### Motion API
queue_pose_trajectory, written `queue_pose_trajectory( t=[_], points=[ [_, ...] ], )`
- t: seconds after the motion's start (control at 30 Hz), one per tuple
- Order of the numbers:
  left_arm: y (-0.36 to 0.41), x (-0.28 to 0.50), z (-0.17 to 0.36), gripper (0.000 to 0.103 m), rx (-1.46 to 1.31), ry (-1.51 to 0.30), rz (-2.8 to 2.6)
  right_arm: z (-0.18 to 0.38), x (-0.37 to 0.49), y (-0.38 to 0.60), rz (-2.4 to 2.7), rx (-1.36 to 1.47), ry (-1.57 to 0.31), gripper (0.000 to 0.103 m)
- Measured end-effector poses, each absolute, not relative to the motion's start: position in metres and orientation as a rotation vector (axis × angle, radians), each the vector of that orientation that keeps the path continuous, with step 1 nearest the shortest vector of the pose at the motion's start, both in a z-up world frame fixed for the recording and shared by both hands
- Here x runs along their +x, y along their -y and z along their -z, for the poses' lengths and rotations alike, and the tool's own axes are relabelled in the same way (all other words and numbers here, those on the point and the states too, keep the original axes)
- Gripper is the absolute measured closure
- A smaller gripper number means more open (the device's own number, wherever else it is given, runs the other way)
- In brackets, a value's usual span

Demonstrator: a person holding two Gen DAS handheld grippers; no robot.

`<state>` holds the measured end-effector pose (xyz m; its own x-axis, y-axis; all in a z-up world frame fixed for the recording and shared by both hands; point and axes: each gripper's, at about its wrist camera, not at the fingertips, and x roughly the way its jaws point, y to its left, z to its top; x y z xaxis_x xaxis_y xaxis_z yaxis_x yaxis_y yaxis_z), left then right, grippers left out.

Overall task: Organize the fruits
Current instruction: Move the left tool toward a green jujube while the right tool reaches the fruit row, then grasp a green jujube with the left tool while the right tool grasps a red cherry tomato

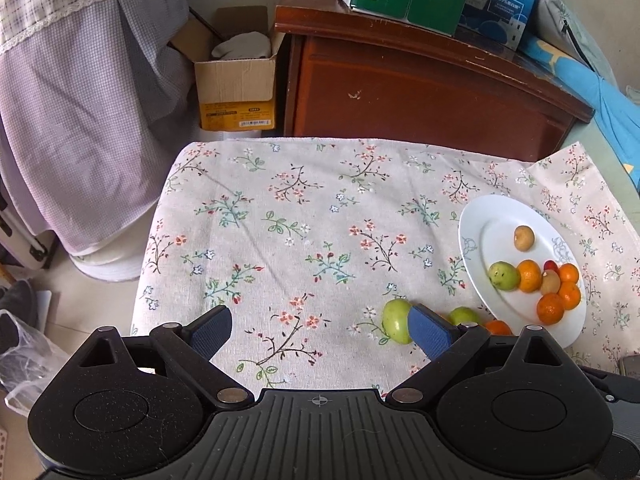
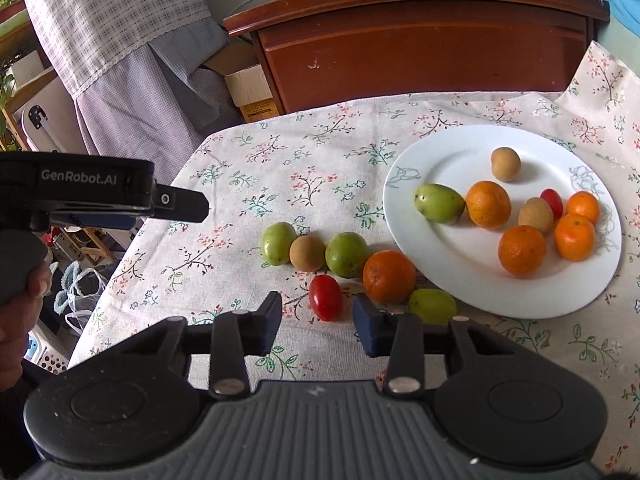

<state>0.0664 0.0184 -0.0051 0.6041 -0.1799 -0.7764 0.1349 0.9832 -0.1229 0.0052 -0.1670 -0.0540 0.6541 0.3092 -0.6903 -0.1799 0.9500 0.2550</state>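
Left wrist view: high over tablecloth, facing far cabinet. Right wrist view: lower, nearer, right of it, same heading. Shared: white plate, cabinet, cloth.

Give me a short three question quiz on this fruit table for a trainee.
1. True or false: the red tomato by the right gripper is on the plate.
2. How many oranges are on the plate?
3. The orange on the cloth is: A) touching the plate rim, B) between the left gripper fingers.
Key: 1 false; 2 four; 3 A.
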Motion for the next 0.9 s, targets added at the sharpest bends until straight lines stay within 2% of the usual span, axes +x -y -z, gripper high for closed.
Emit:
queue_pose_trajectory(
  t=[0.13, 0.47, 0.8, 0.9],
  points=[
    [-0.019, 0.073, 0.01, 0.007, -0.096, -0.916, 0.183, 0.058, 0.008, 0.162, -0.267, 0.137, -0.804, 0.065],
    [-0.002, 0.09, 0.029, 0.007, -0.158, -0.946, 0.192, 0.066, 0.012, 0.158, -0.253, 0.116, -0.804, 0.083],
    [0.016, 0.095, 0.044, 0.009, -0.218, -0.965, 0.195, 0.065, 0.009, 0.159, -0.237, 0.134, -0.817, 0.083],
    [0.018, 0.093, 0.043, 0.015, -0.23, -0.951, 0.206, 0.065, 0.009, 0.16, -0.234, 0.141, -0.815, 0.083]
  ],
)
